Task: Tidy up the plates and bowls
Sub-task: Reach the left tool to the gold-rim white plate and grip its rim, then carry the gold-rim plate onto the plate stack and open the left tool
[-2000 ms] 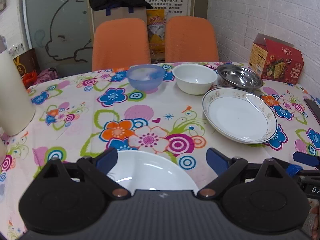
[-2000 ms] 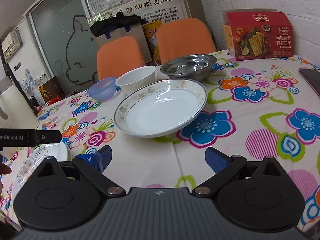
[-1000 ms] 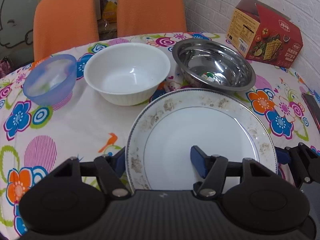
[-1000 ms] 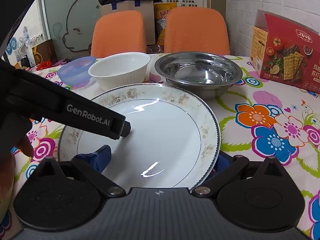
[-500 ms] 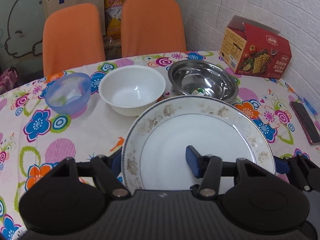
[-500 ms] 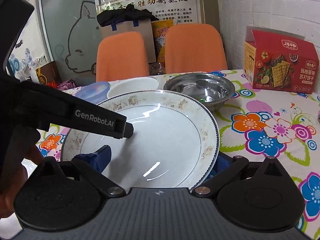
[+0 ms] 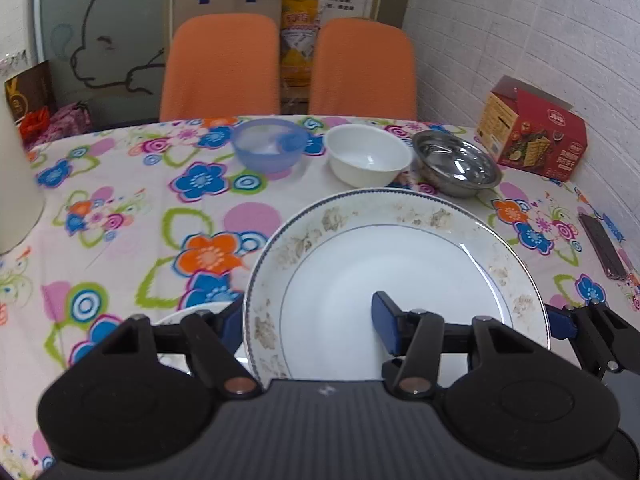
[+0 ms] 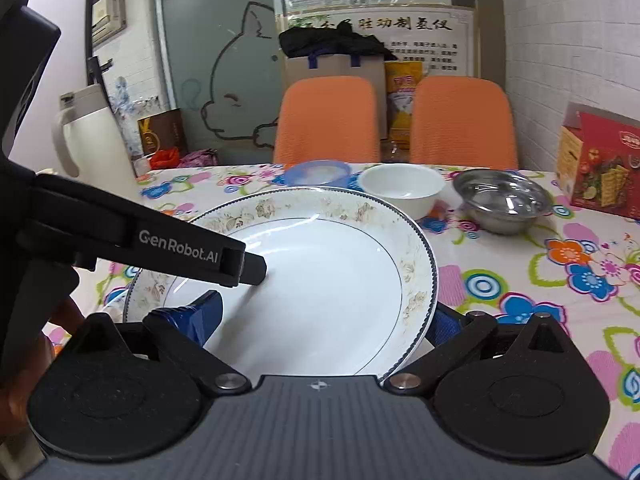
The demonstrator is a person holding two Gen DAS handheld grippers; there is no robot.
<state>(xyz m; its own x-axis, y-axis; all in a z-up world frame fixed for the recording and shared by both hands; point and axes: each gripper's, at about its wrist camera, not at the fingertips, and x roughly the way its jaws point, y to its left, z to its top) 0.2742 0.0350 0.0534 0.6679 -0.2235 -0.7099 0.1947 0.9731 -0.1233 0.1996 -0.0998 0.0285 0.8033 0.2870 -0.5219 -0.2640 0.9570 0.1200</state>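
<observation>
The floral-rimmed plate [image 7: 400,272] is carried clear of the bench [image 7: 120,208], near its front edge, pinched by both tongs: left tongs [image 7: 308,320] clamped on its left rim, right tongs [image 8: 324,316] on its right rim. I judge the next move is lowering it onto the white plate [image 7: 188,316] underneath. At the far edge, the blue bowl [image 7: 270,150], white bowl [image 7: 368,158] and steel bowl [image 7: 456,164] look empty.
</observation>
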